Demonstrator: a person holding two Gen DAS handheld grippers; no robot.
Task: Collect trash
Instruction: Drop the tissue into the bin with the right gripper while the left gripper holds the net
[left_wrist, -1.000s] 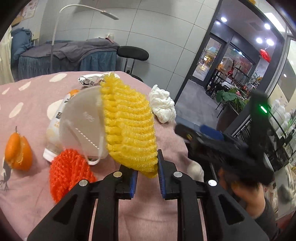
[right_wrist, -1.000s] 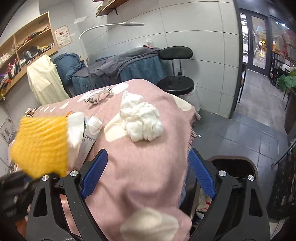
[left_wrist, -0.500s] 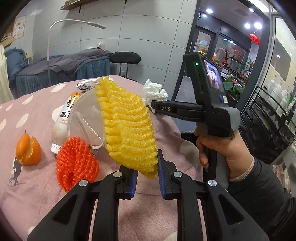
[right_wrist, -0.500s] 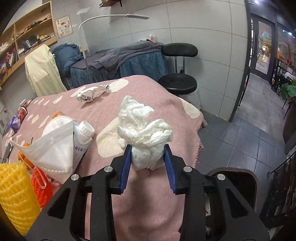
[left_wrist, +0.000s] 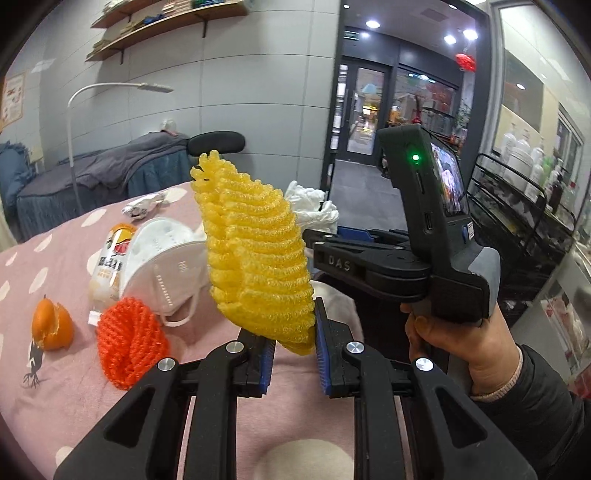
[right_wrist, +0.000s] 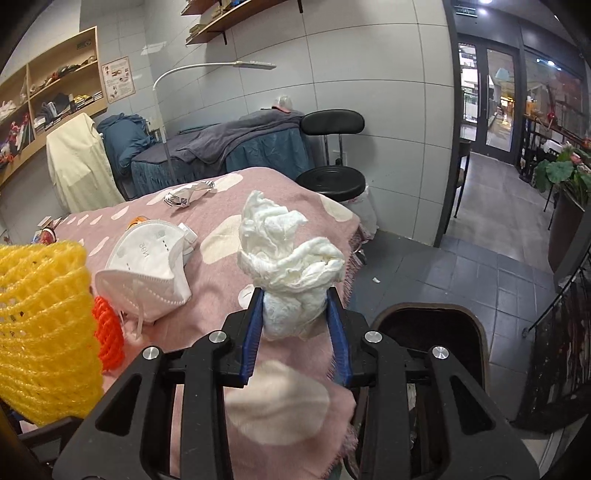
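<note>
Your left gripper (left_wrist: 292, 358) is clamped on the lower tip of a yellow foam fruit net (left_wrist: 256, 254), held up above the pink spotted blanket (left_wrist: 66, 258). Your right gripper (right_wrist: 295, 332) pinches a crumpled white tissue wad (right_wrist: 291, 266), lifted off the blanket near its edge, with the dark trash bin (right_wrist: 424, 325) just below on the floor. On the blanket lie a white face mask (right_wrist: 147, 266), an orange foam net (left_wrist: 129, 350), an orange peel (left_wrist: 50, 325), a bottle (left_wrist: 110, 262) and a crumpled wrapper (right_wrist: 188, 194).
</note>
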